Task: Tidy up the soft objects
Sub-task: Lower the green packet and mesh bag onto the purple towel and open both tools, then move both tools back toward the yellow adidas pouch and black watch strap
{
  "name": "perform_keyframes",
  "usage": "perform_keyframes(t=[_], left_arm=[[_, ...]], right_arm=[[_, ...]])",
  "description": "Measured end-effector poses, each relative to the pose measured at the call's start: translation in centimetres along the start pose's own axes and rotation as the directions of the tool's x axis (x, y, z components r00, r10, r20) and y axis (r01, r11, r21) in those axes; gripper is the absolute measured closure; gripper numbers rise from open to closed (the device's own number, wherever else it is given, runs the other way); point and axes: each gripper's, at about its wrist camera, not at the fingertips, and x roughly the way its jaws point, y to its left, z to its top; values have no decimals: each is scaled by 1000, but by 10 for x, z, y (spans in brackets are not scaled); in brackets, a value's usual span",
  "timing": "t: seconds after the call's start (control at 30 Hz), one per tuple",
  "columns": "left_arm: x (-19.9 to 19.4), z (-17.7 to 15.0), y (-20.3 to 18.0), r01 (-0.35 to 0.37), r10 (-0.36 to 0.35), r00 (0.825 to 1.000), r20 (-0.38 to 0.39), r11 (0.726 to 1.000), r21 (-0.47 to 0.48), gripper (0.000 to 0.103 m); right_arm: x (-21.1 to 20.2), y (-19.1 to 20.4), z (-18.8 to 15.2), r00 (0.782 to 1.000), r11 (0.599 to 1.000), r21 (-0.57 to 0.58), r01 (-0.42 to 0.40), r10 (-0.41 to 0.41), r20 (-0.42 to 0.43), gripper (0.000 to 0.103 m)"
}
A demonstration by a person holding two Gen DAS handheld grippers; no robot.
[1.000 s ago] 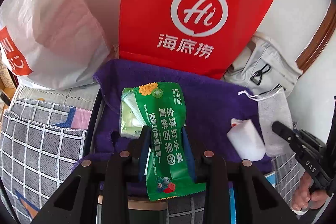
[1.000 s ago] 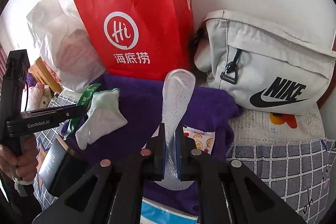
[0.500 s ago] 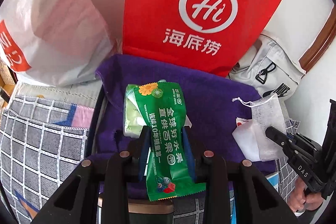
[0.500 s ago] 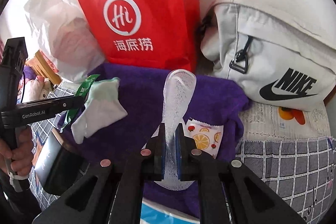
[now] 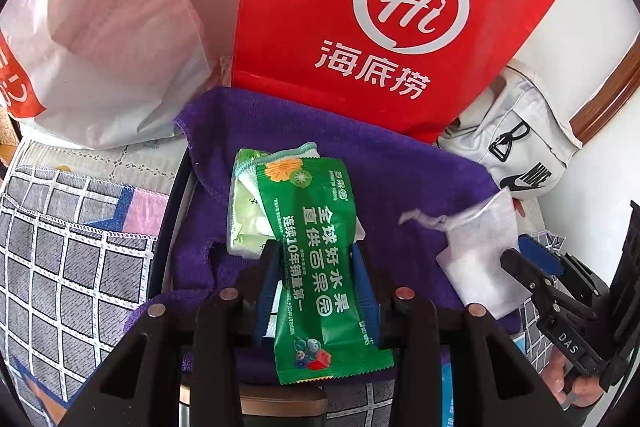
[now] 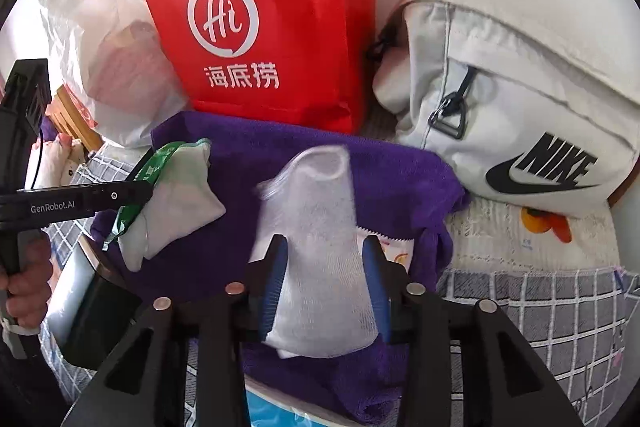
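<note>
While both of our claws hang over the rumpled purple terry towel, each has just been letting its jaws out. Our left claw has a glossy green snack wrapper with white Chinese print between its blue pads; the wrapper's long axis runs along the fingers, its far end pointing away toward the red paper shopping bag with the white "Hi" logo and its crimped near end hanging back over the claw body. We cannot tell whether the pads are pressing on the wrapper's edges. Under the wrapper's far end lies a folded pale green cloth with a teal hem, resting on the towel. Our right claw stands released: a white mesh sock-like pouch lies between its spread blue pads with a gap showing on either side, blurred, its long axis along the fingers and its open rounded mouth pointing toward the red bag. Beneath its right edge, an orange-printed sachet peeks out on the towel. To the right a pale grey fabric sling bag with a black Nike logo leans at the wall, and left of the red bag sits a white translucent plastic bag. A grey checked cloth covers the surface around the towel.
</note>
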Motion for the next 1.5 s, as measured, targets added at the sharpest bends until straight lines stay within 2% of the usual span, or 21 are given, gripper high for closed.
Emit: perform_keyframes(t=[0.07, 0.17, 0.5, 0.63, 0.73, 0.8, 0.87, 1.1, 1.3, 1.5], left_arm=[[-1, 1, 0, -1, 1, 1000, 1, 1000, -10, 62], [-5, 2, -2, -25, 25, 999, 23, 1000, -7, 51], [-22, 6, -8, -60, 59, 997, 49, 998, 5, 50], [-35, 3, -18, -64, 63, 995, 73, 998, 12, 50], [-45, -4, -25, -65, 64, 995, 79, 998, 20, 50], [-53, -14, -33, -77, 72, 995, 71, 995, 60, 50], [-64, -25, -37, -83, 75, 993, 88, 992, 92, 50], [-100, -70, -32, -105, 96, 991, 91, 990, 93, 50], [-124, -114, -24, -136, 126, 988, 85, 983, 120, 50], [-137, -161, -3, -136, 131, 989, 65, 988, 73, 50]], right_arm=[[-5, -1, 0, 1000, 1000, -2, 10, -10, 11, 55], [-10, -2, 2, 1000, 1000, 3, 14, -14, 26, 55], [-23, 13, 2, 999, 1000, -19, 12, -11, 52, 55], [-49, 27, 3, 994, 999, -38, 17, -13, 110, 55], [-71, 34, -2, 991, 999, -44, 20, -14, 137, 50], [-83, 38, -8, 990, 999, -48, 23, -16, 139, 49], [-94, 42, -17, 990, 998, -58, 15, -6, 142, 49], [-124, 57, -65, 991, 999, -36, -37, 42, 125, 49], [-153, 80, -120, 990, 996, -43, -83, 88, 108, 49], [-161, 105, -176, 991, 991, -64, -115, 118, 56, 49]])
